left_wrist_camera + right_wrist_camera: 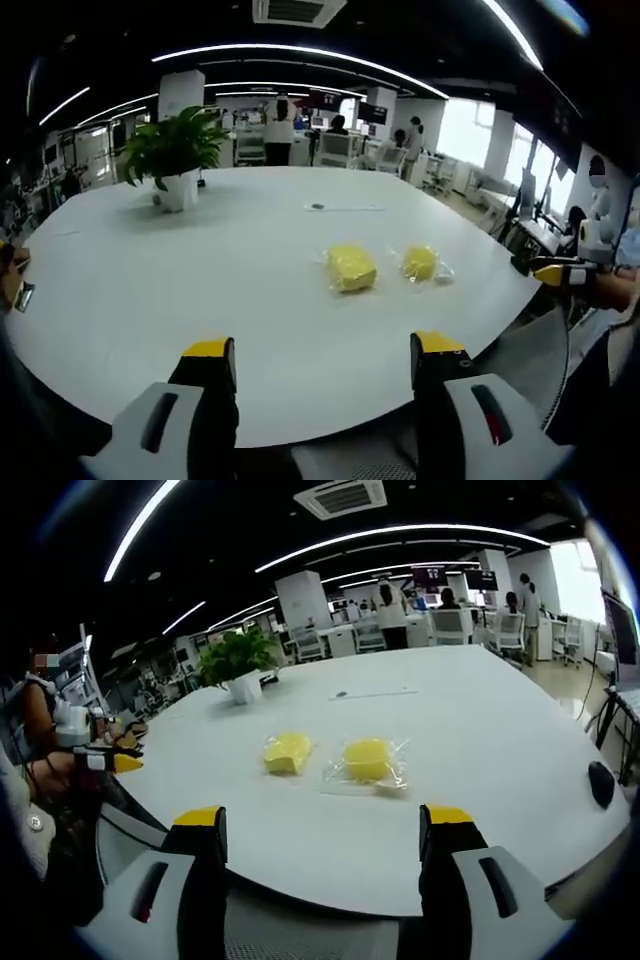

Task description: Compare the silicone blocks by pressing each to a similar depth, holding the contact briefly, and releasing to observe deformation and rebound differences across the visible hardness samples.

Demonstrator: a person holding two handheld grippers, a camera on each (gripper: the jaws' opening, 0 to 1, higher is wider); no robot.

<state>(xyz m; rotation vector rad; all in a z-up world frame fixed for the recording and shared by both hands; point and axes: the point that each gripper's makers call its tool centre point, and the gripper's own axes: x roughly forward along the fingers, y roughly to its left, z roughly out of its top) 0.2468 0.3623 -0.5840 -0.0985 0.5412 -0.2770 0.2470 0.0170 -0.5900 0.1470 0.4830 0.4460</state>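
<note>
Two yellow blocks are lying well apart from both of your grippers, out toward the middle of the white table [150, 290]: the left block [351, 267] and the right block [420, 262] are sitting near each other, each in a clear wrapper. Your left gripper [325, 360] is hovering at the table's near edge with its jaws standing wide open and holding nothing, and your right gripper [325, 825] is doing the same. Pressing through that slick wrapper is where you are risking trouble: a block is likely sliding away under an off-centre push, or the film is crinkling and hiding the rebound. Coming down unevenly is also spoiling the depth comparison. The plant [176, 150] is standing far off, posing no hazard.
</note>
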